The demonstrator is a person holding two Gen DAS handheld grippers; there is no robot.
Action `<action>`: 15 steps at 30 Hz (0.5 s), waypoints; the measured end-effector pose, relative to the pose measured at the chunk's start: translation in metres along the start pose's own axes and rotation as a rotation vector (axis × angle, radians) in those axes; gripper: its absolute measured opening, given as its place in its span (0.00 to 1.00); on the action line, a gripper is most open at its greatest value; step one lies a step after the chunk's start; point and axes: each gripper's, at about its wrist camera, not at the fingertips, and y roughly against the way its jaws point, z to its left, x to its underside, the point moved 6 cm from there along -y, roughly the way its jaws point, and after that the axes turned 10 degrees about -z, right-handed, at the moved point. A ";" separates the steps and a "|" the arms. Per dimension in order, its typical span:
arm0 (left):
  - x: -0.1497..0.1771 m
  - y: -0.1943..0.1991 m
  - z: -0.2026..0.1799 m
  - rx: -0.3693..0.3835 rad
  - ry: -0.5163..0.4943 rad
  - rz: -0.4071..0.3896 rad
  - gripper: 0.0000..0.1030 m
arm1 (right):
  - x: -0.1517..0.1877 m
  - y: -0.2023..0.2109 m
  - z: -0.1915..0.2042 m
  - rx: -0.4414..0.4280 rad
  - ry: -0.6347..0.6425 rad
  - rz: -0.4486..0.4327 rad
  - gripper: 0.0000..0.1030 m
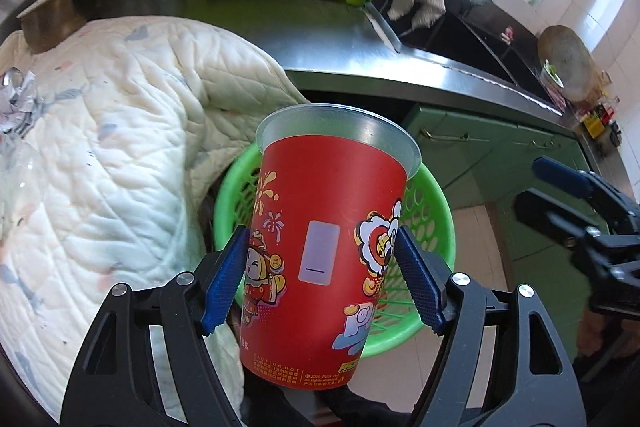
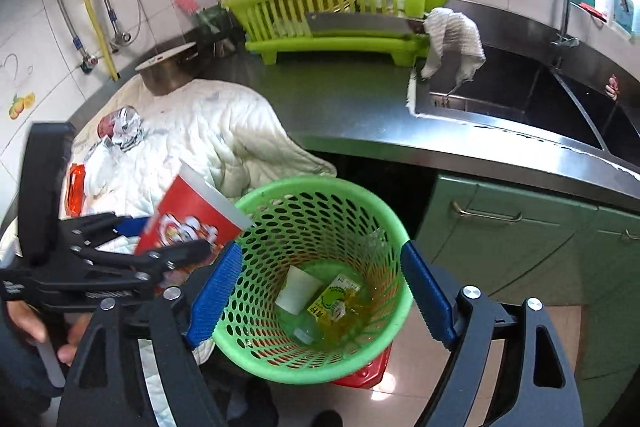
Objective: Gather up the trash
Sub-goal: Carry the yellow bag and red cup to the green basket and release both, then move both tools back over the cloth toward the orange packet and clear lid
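Note:
My left gripper [image 1: 322,277] is shut on a red paper cup [image 1: 320,247] with cartoon prints, held tilted over the near rim of a green mesh trash basket [image 1: 434,227]. In the right wrist view the cup [image 2: 192,215] sits at the basket's left rim, held by the left gripper [image 2: 168,247]. My right gripper [image 2: 320,295] is open and empty, its fingers apart above the basket [image 2: 320,267], which holds a white cup [image 2: 298,289] and a green-yellow carton [image 2: 334,301]. The right gripper also shows in the left wrist view [image 1: 568,203].
A white quilted cloth [image 2: 208,143] covers the steel counter [image 2: 340,99] at left, with crumpled foil trash [image 2: 124,127] and an orange wrapper [image 2: 76,191] on it. A lime dish rack [image 2: 340,15], a sink [image 2: 520,95], a metal pot [image 2: 168,71] and green cabinets [image 2: 520,239] surround.

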 end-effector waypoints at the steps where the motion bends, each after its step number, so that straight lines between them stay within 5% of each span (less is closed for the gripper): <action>1: 0.001 -0.002 -0.002 0.004 0.004 0.006 0.71 | 0.000 0.002 -0.002 0.001 -0.002 -0.004 0.77; 15: -0.002 0.027 0.011 -0.032 0.025 -0.052 0.76 | -0.004 0.005 0.007 -0.031 -0.001 -0.023 0.77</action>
